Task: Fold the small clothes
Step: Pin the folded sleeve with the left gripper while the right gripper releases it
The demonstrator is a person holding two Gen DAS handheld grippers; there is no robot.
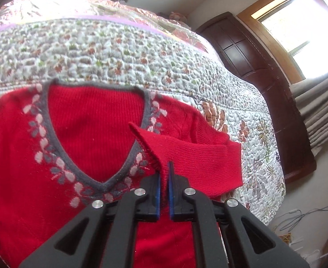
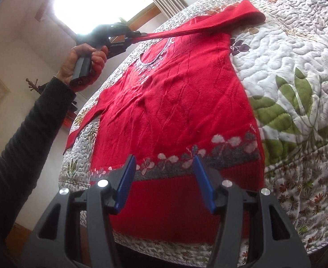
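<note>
Pinching the sleeve cuff (image 1: 164,174) between pressed-together jaws, the left gripper (image 1: 164,178) holds it lifted over the red sweater (image 2: 175,102). The right gripper (image 2: 164,181) hovers spread, empty, above the hem just ahead of it. The sweater lies flat on the quilted bedspread (image 2: 297,89). Risk, as judged: the thin knit edge slips free under tension, or the unpinned body drags and wrinkles.
</note>
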